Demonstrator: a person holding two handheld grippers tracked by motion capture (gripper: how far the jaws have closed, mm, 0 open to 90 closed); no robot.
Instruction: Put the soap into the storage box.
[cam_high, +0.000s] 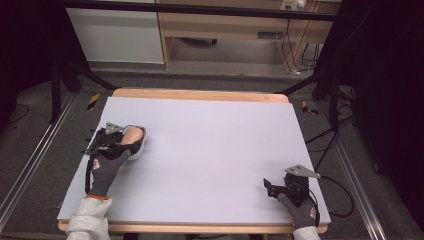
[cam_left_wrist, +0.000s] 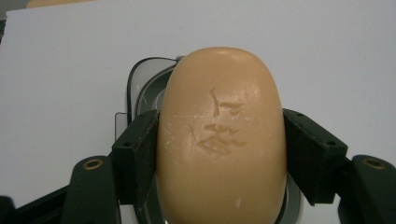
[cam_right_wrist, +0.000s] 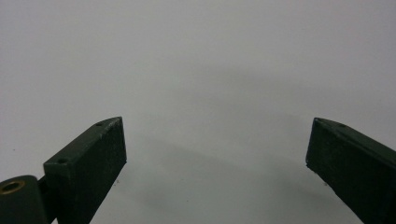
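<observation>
A tan oval bar of soap (cam_left_wrist: 222, 135) sits between the two black jaws of my left gripper (cam_left_wrist: 222, 154), which is shut on its sides. Scratch marks show on the soap's top face. Under the soap lies a white soap dish with a dark rim (cam_left_wrist: 140, 79). In the high view the left gripper (cam_high: 131, 140) is at the table's left side, with the soap (cam_high: 131, 135) over the dish (cam_high: 140, 149). My right gripper (cam_high: 267, 186) rests near the front right corner. In its own view the right gripper (cam_right_wrist: 217, 144) stands open over bare white surface.
The white sheet (cam_high: 210, 145) covers a wooden table (cam_high: 200, 94). Beyond the table's far edge are a dark floor, metal frame legs (cam_high: 55, 95) and cables (cam_high: 340, 190) at the right.
</observation>
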